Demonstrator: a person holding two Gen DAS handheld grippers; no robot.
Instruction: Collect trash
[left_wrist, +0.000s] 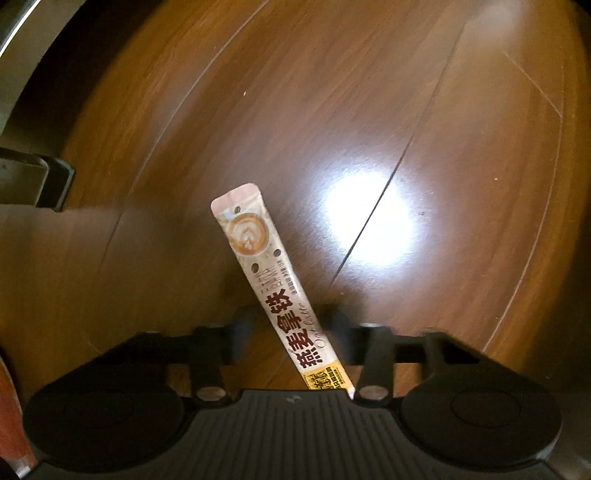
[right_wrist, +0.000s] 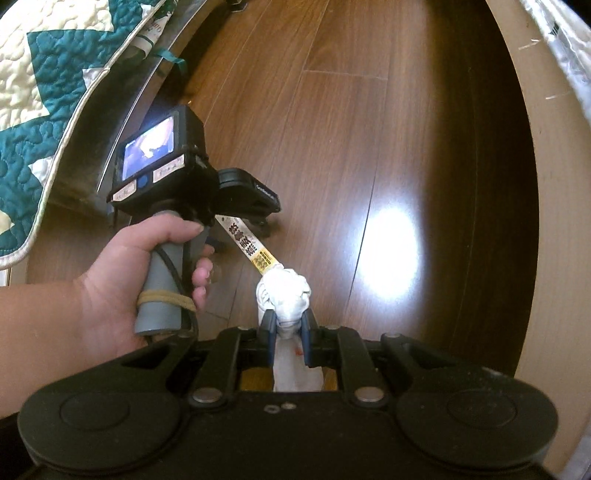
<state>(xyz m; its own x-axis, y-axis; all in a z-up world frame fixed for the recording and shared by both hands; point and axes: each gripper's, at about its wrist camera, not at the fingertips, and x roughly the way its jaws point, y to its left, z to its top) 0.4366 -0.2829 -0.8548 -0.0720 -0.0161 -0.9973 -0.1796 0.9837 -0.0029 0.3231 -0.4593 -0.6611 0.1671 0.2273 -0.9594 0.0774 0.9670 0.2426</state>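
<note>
A long coffee-stick sachet (left_wrist: 258, 251) with a latte picture and red lettering lies flat on the wooden floor (left_wrist: 369, 92). My left gripper (left_wrist: 290, 325) points straight down over its lower half, one finger on each side, with a little floor showing between each pad and the sachet. In the right wrist view a hand (right_wrist: 110, 277) holds the left gripper (right_wrist: 258, 225), and the sachet (right_wrist: 255, 247) sticks out from under it. My right gripper (right_wrist: 288, 325) is shut on a crumpled white tissue wad (right_wrist: 284, 291), which hangs close to the sachet's yellow end.
A teal and cream quilt (right_wrist: 37, 74) hangs over a metal bed rail (right_wrist: 129, 92) at upper left. A metal leg (left_wrist: 29, 181) stands at the left edge. A beige board (right_wrist: 546, 184) curves along the right. A bright glare spot (right_wrist: 388, 251) lies on the floor.
</note>
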